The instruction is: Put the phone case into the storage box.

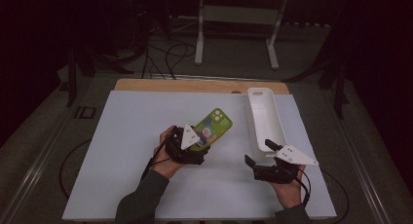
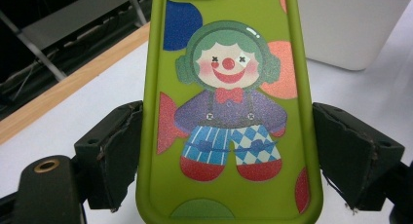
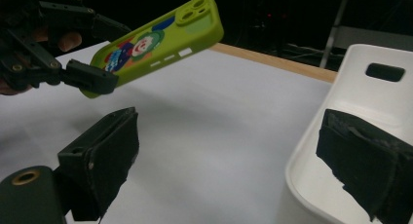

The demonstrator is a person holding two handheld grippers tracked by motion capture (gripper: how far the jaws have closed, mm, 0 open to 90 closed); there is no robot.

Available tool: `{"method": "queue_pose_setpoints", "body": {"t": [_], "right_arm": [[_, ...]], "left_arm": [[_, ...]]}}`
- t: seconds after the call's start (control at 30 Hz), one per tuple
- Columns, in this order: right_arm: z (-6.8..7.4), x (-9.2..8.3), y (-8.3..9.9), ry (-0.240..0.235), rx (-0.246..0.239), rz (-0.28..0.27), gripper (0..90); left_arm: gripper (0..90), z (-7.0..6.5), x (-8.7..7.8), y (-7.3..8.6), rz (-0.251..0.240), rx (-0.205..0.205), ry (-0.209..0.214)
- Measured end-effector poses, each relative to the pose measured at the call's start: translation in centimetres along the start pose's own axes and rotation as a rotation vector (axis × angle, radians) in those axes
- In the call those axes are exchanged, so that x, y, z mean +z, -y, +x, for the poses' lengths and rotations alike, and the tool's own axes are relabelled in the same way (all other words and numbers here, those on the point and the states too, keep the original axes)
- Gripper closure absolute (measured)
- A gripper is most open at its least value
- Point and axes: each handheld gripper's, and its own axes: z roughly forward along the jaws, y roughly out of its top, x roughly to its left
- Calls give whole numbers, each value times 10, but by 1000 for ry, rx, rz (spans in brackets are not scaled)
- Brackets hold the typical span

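left gripper [image 1: 200, 145]: near the middle of the white surface [image 1: 131, 136] in the high view, pointing toward 1 o'clock; jaws pinching the phone case by its long edges, one pad on each side.
phone case [image 2: 229, 112]: lime green, printed with a clown figure and coloured discs; held off the surface and tilted, camera end raised toward 1 o'clock; in the right gripper view it hangs clear above the surface at about 11 o'clock.
right gripper [image 1: 263, 154]: at about 4 o'clock on the surface, at the near end of the tray; jaws spread wide with nothing gripped, the tray's near rim lying between the two pads.
tray [image 1: 265, 118]: long, white, with a slot handle at its far end; lies along the surface's 3 o'clock side, running toward 12 o'clock.
case to tray: apart, the tray at 3 o'clock from the case.
surface: white sheet over a wooden board [image 1: 195, 85] whose edge shows at 12 o'clock.
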Motion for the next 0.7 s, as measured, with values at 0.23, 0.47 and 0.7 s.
{"method": "queue_pose_setpoints", "body": {"t": [0.23,0.47,0.7], "right_arm": [[5,8,-8,-17,-5,25,83],[7,15,-13,-29,5,45,85],[8,21,-19,-46,18,45,85]], "left_arm": [[163,-3,-1,0,-14,1,0],[163,-6,-3,-1,-26,13,6],[163,-9,-5,-1,-38,20,12]]}}
